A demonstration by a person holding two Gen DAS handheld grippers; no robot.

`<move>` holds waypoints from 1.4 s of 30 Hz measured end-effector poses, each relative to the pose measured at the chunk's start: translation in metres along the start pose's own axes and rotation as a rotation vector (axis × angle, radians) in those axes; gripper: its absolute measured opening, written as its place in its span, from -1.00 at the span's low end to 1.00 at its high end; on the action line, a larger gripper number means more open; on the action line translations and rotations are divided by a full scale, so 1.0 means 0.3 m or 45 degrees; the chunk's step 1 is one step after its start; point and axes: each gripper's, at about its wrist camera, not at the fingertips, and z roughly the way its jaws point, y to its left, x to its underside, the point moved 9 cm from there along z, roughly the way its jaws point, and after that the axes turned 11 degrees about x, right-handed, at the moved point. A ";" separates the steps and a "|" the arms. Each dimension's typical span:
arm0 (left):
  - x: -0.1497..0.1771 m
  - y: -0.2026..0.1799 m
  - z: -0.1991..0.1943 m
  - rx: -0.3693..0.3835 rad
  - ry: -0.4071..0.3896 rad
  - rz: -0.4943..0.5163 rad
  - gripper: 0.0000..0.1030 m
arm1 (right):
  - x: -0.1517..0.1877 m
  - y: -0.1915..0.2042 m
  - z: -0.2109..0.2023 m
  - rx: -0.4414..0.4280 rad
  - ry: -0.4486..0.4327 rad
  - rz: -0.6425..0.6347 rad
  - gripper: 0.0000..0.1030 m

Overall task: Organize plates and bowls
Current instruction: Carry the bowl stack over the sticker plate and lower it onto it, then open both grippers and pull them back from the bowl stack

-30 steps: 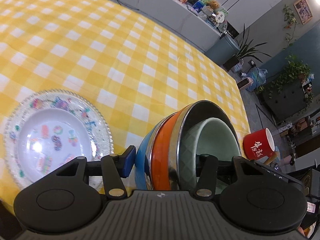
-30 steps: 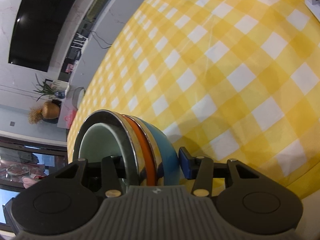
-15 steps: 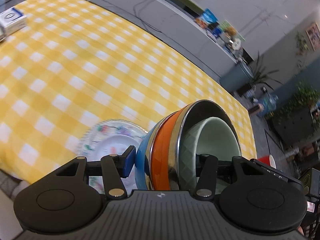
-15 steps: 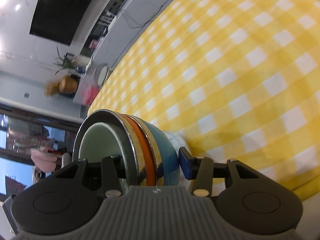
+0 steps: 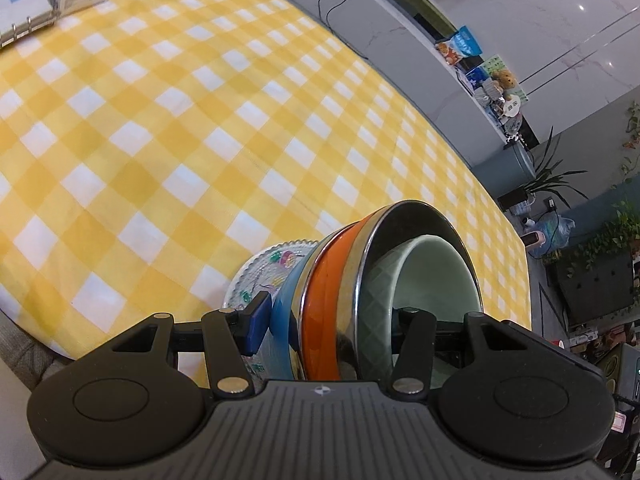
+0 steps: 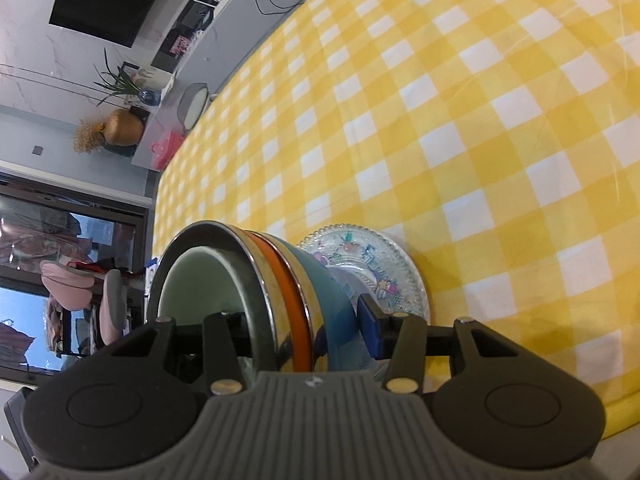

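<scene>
- I have both grippers on one nested stack of bowls point(image 5: 384, 292): the left gripper point(image 5: 328, 320) and the right gripper point(image 6: 304, 326) each clamp its rim from opposite sides, one finger inside the innermost bowl and one blue pad point(image 5: 256, 322) against the outside.
- The stack runs pale green bowl point(image 5: 436, 280) innermost, then a steel bowl point(image 5: 416, 220), an orange bowl point(image 5: 320, 312) and a blue bowl point(image 5: 286, 312) outermost.
- It hangs above the patterned glass plate point(image 6: 384, 264), which lies flat near the edge of the yellow checked tablecloth point(image 5: 180, 120). I cannot tell whether the blue base already touches the plate.
- My judgement: the step is setting the stack onto the plate, so I want both grippers level with each other and descending together, or the bowls will tip.
- I should centre the blue base over the plate's well; landing on the raised rim would probably rock it.
- Glass under steel and ceramic: I would go down slowly.
- I would release only once the weight is clearly resting, both sides together, then draw the inner fingers straight up so they do not drag the green bowl.
</scene>
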 end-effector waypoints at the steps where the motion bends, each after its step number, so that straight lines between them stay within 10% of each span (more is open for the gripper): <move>1: 0.000 0.007 0.005 0.001 0.005 -0.006 0.13 | -0.003 0.001 0.009 0.006 0.001 -0.003 -0.10; 14: 0.008 0.028 0.036 0.015 0.013 0.000 0.13 | -0.012 -0.027 0.048 0.022 -0.015 -0.016 -0.05; 30: -0.041 -0.040 -0.082 -0.025 -0.220 0.041 0.52 | -0.017 0.024 -0.093 0.051 -0.291 -0.187 0.70; 42: 0.061 -0.356 -0.378 -0.027 -0.557 0.680 0.52 | 0.057 0.067 -0.390 0.254 -0.818 -0.496 0.94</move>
